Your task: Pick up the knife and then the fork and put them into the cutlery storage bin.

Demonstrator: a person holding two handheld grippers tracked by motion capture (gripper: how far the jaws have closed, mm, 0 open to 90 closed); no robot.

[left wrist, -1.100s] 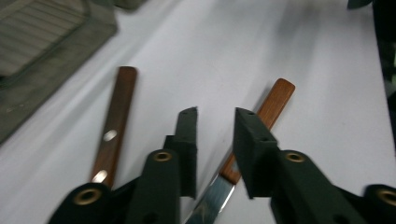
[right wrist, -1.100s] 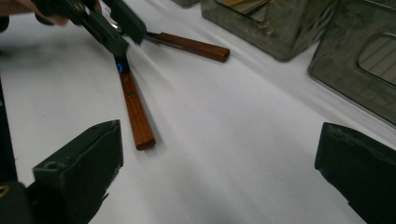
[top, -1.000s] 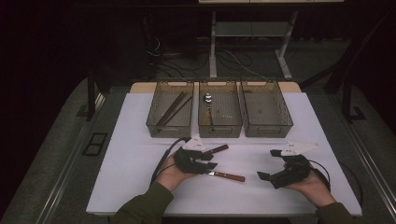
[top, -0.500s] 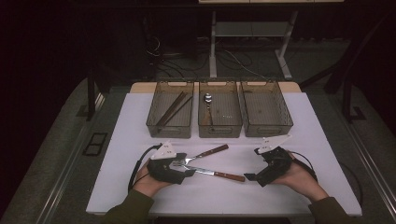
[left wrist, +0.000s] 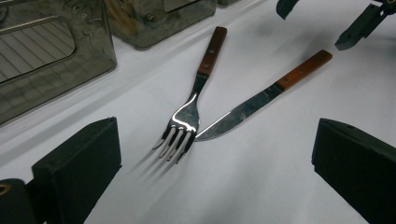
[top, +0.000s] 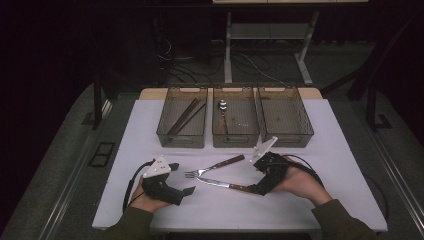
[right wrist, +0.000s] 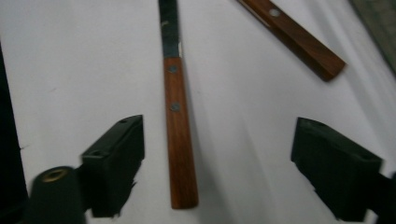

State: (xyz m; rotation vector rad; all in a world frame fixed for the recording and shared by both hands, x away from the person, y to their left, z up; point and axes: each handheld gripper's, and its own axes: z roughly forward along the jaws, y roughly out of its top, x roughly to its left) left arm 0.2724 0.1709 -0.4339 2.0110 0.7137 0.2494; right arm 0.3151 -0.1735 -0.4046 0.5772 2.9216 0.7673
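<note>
Fingers of right gripper (right wrist: pixel 217 168) straddle knife (right wrist: pixel 180 140) handle, spread wide.

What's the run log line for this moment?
left gripper: open, facing fork tines | right gripper: open, straddling knife handle | both utensils on table

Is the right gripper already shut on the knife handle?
No: the right gripper is open, its jaws standing apart on either side of the knife handle.

A fork (top: pixel 214 166) and a knife (top: pixel 223 184) are lying on the white tabletop (top: pixel 340 150) between the left tongs (top: pixel 183 179) and right tongs (top: pixel 256 176), with three bins (top: pixel 285 137) sitting behind them.
</note>
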